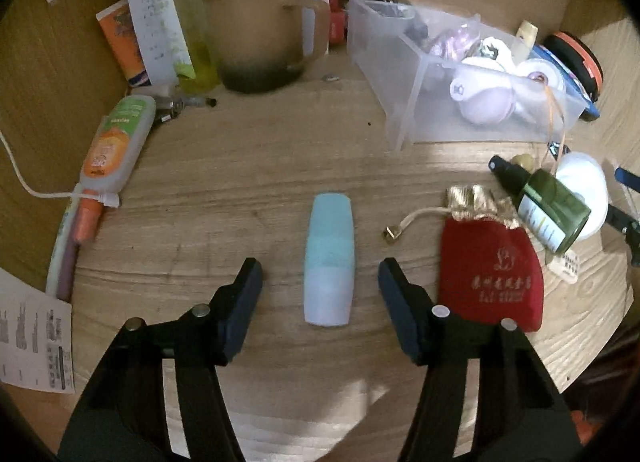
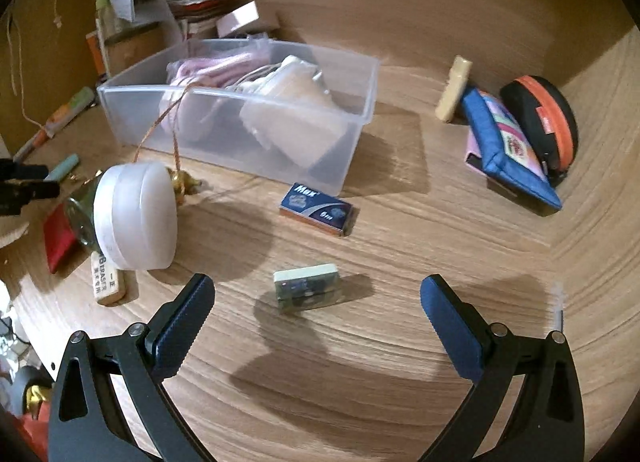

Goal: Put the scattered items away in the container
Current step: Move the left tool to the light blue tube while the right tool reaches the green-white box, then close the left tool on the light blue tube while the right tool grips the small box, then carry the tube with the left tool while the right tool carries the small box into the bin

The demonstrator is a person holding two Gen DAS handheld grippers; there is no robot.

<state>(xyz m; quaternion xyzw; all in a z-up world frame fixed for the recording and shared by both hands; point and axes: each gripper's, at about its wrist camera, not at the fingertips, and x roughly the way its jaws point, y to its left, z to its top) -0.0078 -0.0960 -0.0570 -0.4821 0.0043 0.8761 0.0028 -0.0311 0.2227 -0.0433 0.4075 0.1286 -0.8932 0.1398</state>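
A clear plastic container stands at the back right of the desk and holds several pale items; it also shows in the right wrist view. My left gripper is open, its fingers on either side of a light blue and white capped tube lying on the wood, not touching it. My right gripper is open just above the desk, with a small pale green box lying between and slightly beyond its fingertips.
A red pouch, a green spray bottle and a white jar lie near the container. A blue staple box, an eraser, a blue purse, a mug and an orange tube are around.
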